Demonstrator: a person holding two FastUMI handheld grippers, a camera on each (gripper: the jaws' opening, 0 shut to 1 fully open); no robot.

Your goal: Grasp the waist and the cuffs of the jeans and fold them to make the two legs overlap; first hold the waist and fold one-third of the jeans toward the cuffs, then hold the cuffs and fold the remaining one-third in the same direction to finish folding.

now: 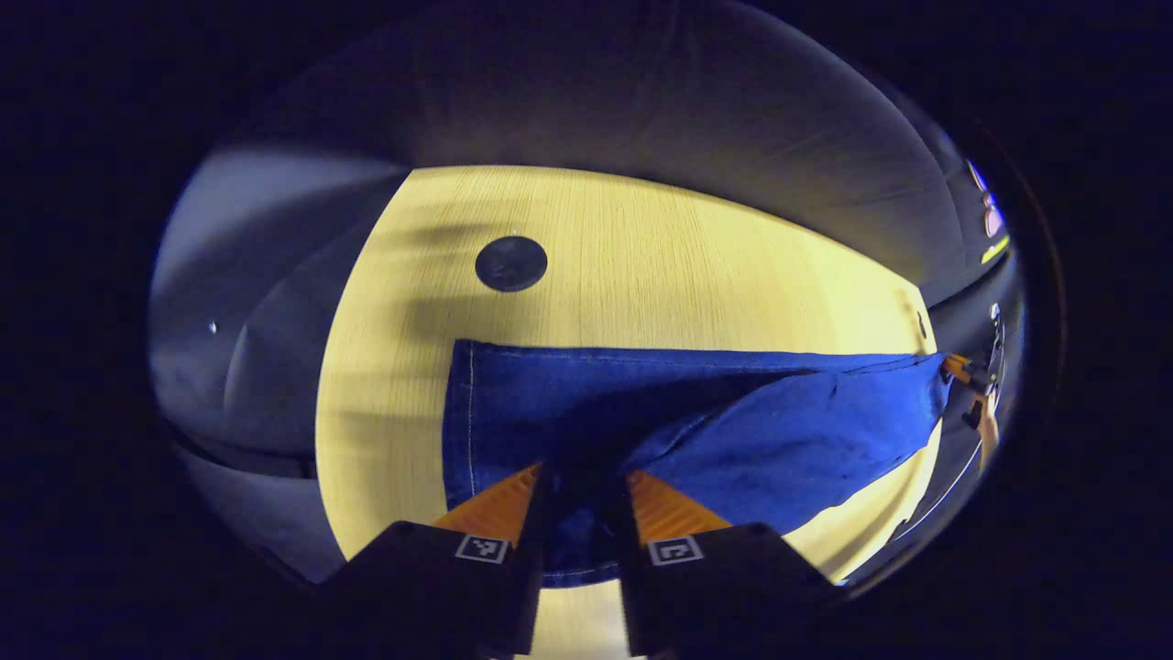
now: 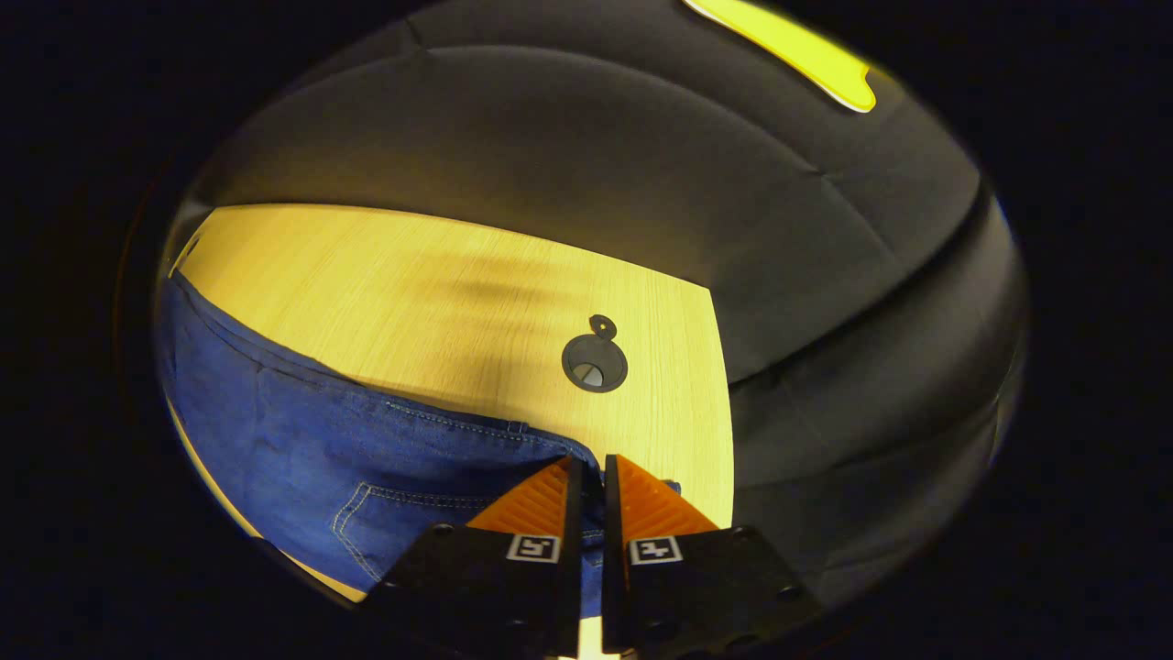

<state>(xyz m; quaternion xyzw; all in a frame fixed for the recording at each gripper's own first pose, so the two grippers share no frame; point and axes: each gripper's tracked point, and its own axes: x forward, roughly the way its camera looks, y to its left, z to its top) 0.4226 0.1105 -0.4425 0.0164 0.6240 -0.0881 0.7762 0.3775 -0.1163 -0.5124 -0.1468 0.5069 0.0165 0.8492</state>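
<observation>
both gripper views look down, close, from opposite ends over the shared jeans (image 1: 641, 412) and table (image 1: 641, 257).

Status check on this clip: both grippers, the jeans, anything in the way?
Left hand-held gripper shut on jeans at cuff end. Right hand-held gripper shut on jeans at waist. One leg lifted, folding over the other. Table ahead: only a round grommet.

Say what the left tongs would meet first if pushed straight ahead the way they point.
The left tongs already grip the jeans; straight on, they would likely meet more of that denim, then bare table. Depth is unclear.
</observation>
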